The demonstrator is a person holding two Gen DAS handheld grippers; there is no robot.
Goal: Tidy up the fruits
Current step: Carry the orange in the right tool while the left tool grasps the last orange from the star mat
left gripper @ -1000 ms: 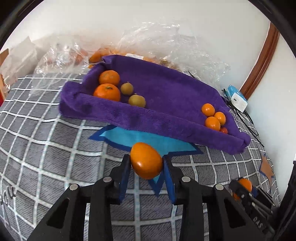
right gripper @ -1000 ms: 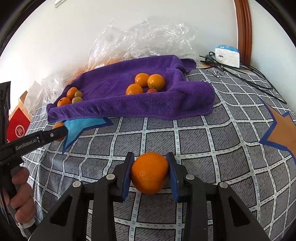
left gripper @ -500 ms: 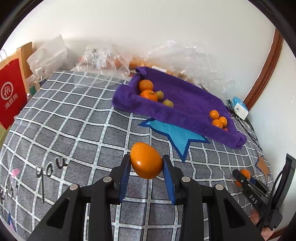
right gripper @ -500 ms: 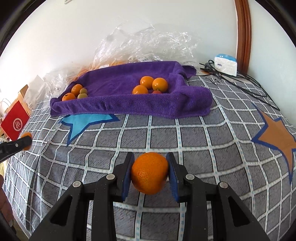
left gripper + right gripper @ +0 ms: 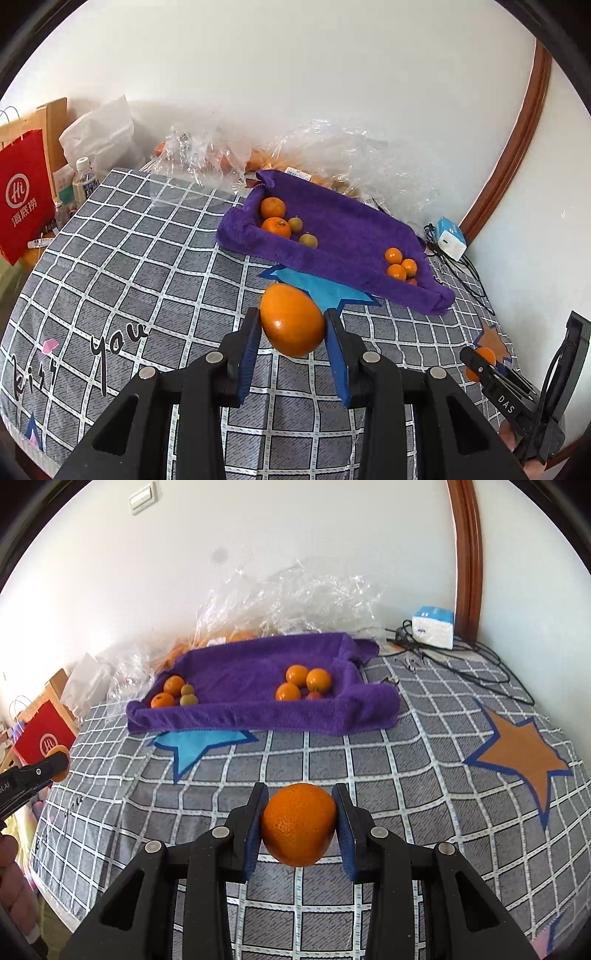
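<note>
A bed with a grey checked cover [image 5: 147, 266] fills both views, a white wall behind it and crumpled clear plastic [image 5: 280, 602] along the wall.

The left gripper [image 5: 291, 325] hangs above the cover, its blue pads clamped on a smooth egg-shaped orange fruit [image 5: 291, 319]. Ahead of it and slightly to the right lies a purple towel [image 5: 343, 236], its edges folded up like a tray. On the towel's near-left end sit two oranges [image 5: 275, 218] and two small greenish fruits [image 5: 301, 230]; at its far-right end is a cluster of small oranges [image 5: 399, 264]. A blue star [image 5: 314, 286] printed on the cover shows just ahead of the fingertips. Far to the left stands a red bag [image 5: 24, 203] with a bottle [image 5: 85, 179] beside it.

The right gripper [image 5: 299, 816] grips a dimpled orange [image 5: 298, 823] between its pads, also above the cover. The towel [image 5: 243, 668] lies straight ahead, well apart. To the right of the gripper is an orange star [image 5: 521, 753], and farther ahead on the right a white box [image 5: 434, 626] with cables. At the left edge of this view the left gripper [image 5: 55, 762] shows with its fruit.
</note>
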